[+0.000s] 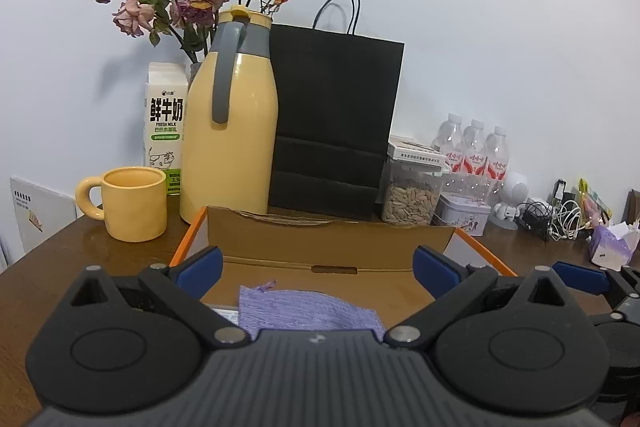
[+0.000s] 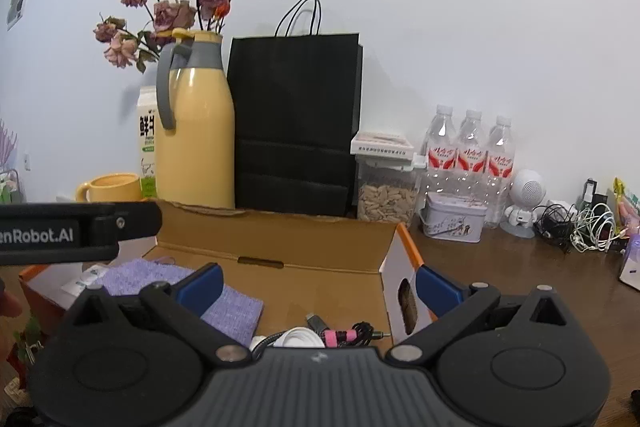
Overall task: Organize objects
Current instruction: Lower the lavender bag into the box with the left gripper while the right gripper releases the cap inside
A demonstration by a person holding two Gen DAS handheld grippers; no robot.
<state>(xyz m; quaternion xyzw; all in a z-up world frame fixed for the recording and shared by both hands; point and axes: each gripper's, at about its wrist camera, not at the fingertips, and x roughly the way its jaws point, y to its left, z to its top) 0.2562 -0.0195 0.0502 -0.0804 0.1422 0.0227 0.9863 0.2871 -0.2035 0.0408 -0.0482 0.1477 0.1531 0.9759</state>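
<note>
Brown table against white wall. Open cardboard box serves as collecting bin: purple cloth and bundled cables lie inside. Left gripper and right gripper hover over box, jaws spread wide, empty.

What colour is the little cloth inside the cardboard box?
The cloth is light purple, with a knitted look. It shows best in the right wrist view.

Soft, even indoor light; sharp focus; faint shadows on the wall; fisheye bending and dark corners.
</note>
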